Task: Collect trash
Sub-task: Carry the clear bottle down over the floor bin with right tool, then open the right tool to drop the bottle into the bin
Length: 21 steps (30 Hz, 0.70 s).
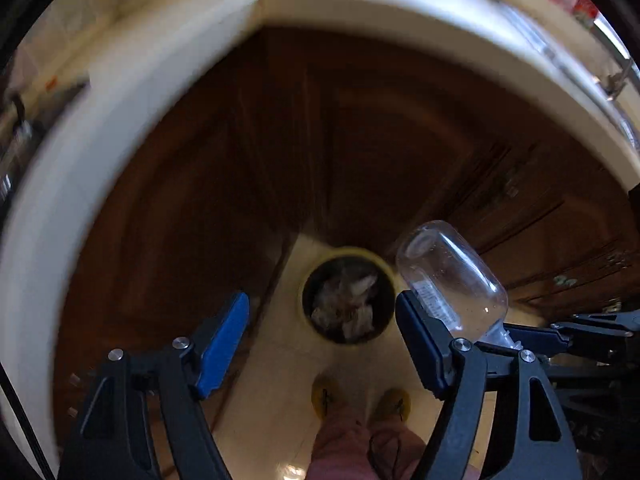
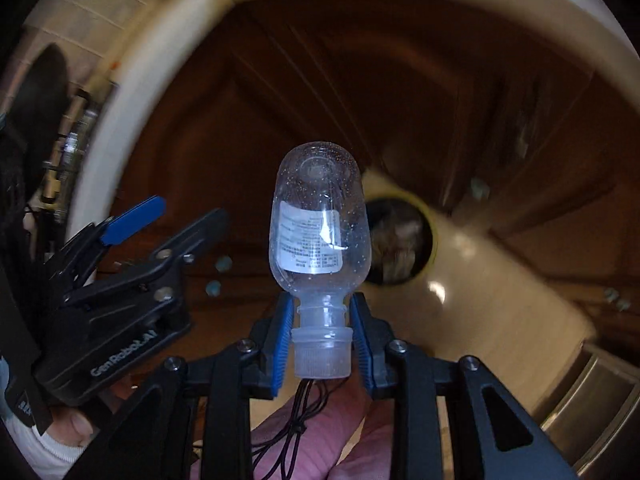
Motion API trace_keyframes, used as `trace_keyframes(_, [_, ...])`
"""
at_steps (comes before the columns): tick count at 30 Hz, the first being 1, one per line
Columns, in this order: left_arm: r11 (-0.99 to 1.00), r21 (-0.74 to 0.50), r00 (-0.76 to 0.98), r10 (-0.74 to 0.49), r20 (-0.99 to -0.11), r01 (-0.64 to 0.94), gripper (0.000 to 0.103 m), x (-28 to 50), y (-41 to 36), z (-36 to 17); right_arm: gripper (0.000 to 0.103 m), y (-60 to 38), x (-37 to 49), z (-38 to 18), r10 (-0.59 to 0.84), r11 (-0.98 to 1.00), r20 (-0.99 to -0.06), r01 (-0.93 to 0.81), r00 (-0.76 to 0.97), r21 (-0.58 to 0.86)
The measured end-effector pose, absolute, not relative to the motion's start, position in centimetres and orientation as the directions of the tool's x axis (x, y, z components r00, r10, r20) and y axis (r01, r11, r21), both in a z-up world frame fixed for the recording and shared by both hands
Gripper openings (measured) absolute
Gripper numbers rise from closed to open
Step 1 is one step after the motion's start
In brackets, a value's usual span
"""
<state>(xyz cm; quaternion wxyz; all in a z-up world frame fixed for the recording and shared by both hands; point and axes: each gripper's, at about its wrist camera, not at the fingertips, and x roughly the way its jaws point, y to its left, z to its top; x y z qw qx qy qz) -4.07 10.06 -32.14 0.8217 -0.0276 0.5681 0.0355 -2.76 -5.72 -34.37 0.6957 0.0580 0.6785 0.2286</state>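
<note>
Clear plastic is showing between the blue pads of the right gripper (image 2: 322, 340): a small bottle (image 2: 319, 224) with a printed label, its cap end pointing back toward the camera. The pads are pinching the cap and neck from both sides, and the rounded base is projecting forward, downward toward the floor. In the left wrist view the same bottle (image 1: 452, 280) is appearing just beside the right-hand finger of the left gripper (image 1: 320, 338).

That left gripper is carrying nothing; its jaws are standing spread wide, with only floor and bin visible in the gap between them.

Below both grippers, a round trash bin (image 1: 347, 300) with a yellowish rim is standing on the pale floor next to dark wooden cabinet fronts. Crumpled, pale waste is already lying inside it, so part of the collecting appears to be done. The bottle is not yet in the bin; it is hanging above and slightly to one side of the opening. Remaining work, as judged here: bringing the bottle over the opening and letting it drop. Motion blur is obscuring the counter beyond, so any trash left there cannot be determined.
</note>
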Motion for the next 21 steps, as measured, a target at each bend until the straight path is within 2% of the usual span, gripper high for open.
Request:
trace_keyframes(3, [0.990, -0.035, 0.282, 0.004, -0.959, -0.134, 0.075, -4.8, 11.0, -37.3, 0.029, -6.3, -2.5, -41.9, 0.371, 0.910, -0.919, -0.147, -0.134, 0.388])
trace_keyframes(6, [0.991, -0.009, 0.211, 0.019, -0.977, -0.135, 0.078, -4.8, 11.5, -42.3, 0.029, -7.3, -2.0, -47.7, 0.356, 0.927, -0.913, -0.053, -0.200, 0.372])
trace_keyframes(11, [0.989, 0.026, 0.152, 0.049, -0.987, -0.148, 0.083, -4.1, 11.9, -46.9, 0.029, -7.0, -1.6, -53.7, 0.326, 0.941, -0.910, -0.011, -0.255, 0.339])
trace_keyframes(15, [0.986, 0.022, 0.153, 0.047, -0.987, -0.162, 0.091, -3.3, 12.2, -47.7, 0.029, -5.4, -0.4, -55.7, 0.312, 0.943, -0.908, -0.023, -0.279, 0.331])
trace_keyframes(21, [0.989, 0.023, 0.174, 0.049, -0.984, -0.149, 0.093, -1.9, 12.3, -47.2, 0.032, -3.2, 3.0, -55.5, 0.348, 0.930, -0.894, -0.014, -0.282, 0.367])
